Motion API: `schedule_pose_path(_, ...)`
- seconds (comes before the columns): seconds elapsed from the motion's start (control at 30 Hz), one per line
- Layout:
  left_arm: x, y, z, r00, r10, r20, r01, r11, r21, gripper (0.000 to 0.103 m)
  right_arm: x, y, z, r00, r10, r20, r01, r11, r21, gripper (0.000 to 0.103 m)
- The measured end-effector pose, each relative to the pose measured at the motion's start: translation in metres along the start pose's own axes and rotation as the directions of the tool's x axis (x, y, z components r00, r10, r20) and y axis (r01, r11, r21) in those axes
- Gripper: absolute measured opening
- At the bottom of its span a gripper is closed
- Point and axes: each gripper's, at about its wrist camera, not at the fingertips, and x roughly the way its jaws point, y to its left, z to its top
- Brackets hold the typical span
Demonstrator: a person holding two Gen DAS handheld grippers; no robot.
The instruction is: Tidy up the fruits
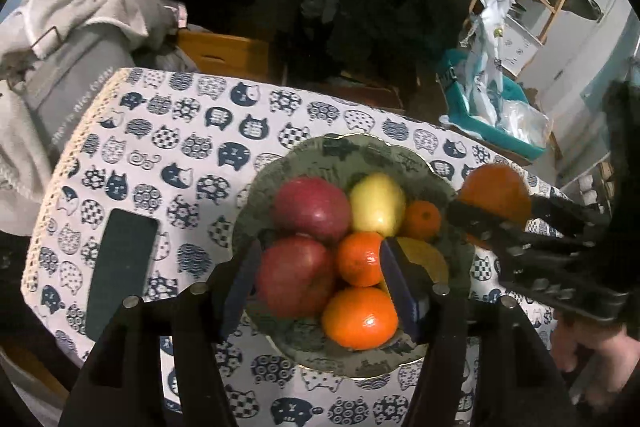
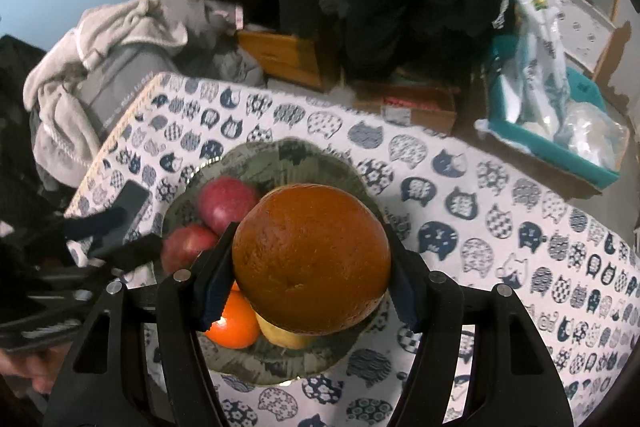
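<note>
A green patterned bowl (image 1: 360, 147) on the cat-print tablecloth holds two red apples (image 1: 312, 207), a yellow-green fruit (image 1: 378, 203) and several small oranges (image 1: 360, 319). My left gripper (image 1: 320, 279) hangs open above the bowl's near side, framing the lower apple (image 1: 296, 275) and an orange without pressing on them. My right gripper (image 2: 310, 291) is shut on a large dark orange (image 2: 312, 259), held over the bowl (image 2: 280, 151). In the left wrist view that orange (image 1: 496, 195) sits just past the bowl's right rim.
A dark phone (image 1: 120, 267) lies on the cloth left of the bowl. Off the table's far side are a pile of grey clothes (image 1: 60, 47), wooden boxes and a teal bin (image 1: 496, 131) of plastic bags. A hand (image 1: 592, 347) shows at lower right.
</note>
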Motion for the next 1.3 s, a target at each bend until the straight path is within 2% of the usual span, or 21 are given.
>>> schedule_pose_path(0.2, -0.007, 0.009, -0.002, 1.0, 0.017, 0.011, -0.016, 1.0, -0.009, 0.063, 0.03, 0.0, -0.007, 0.998, 0.028, -0.062, -0.027, 1.0, 0.015, 0.067)
schedule_pose_path(0.4, -0.019, 0.01, -0.001, 0.999, 0.016, 0.03, -0.015, 1.0, -0.016, 0.063, 0.045, 0.006, -0.011, 0.995, 0.03, -0.09, -0.03, 1.0, -0.005, 0.067)
schedule_pose_path(0.7, -0.027, 0.007, -0.001, 0.999, 0.006, 0.039, -0.006, 1.0, -0.011, 0.064, 0.048, 0.009, -0.008, 0.995, 0.016, -0.095, -0.019, 0.999, -0.03, 0.073)
schedule_pose_path(0.77, -0.027, 0.006, -0.001, 0.999, 0.005, 0.04, -0.004, 1.0, -0.011, 0.064, 0.046, 0.009, -0.008, 0.996, 0.003, -0.087, -0.005, 1.0, -0.03, 0.076)
schedule_pose_path(1.0, -0.031, 0.001, 0.0, 0.999, 0.002, 0.045, -0.002, 1.0, 0.001, 0.064, 0.031, 0.005, -0.007, 0.998, 0.006, -0.066, -0.008, 1.0, -0.029, 0.076)
schedule_pose_path(1.3, -0.054, -0.006, 0.001, 0.996, 0.001, 0.092, -0.003, 1.0, 0.019, 0.069, -0.023, 0.002, 0.0, 0.999, 0.011, 0.037, -0.011, 1.0, -0.01, 0.076)
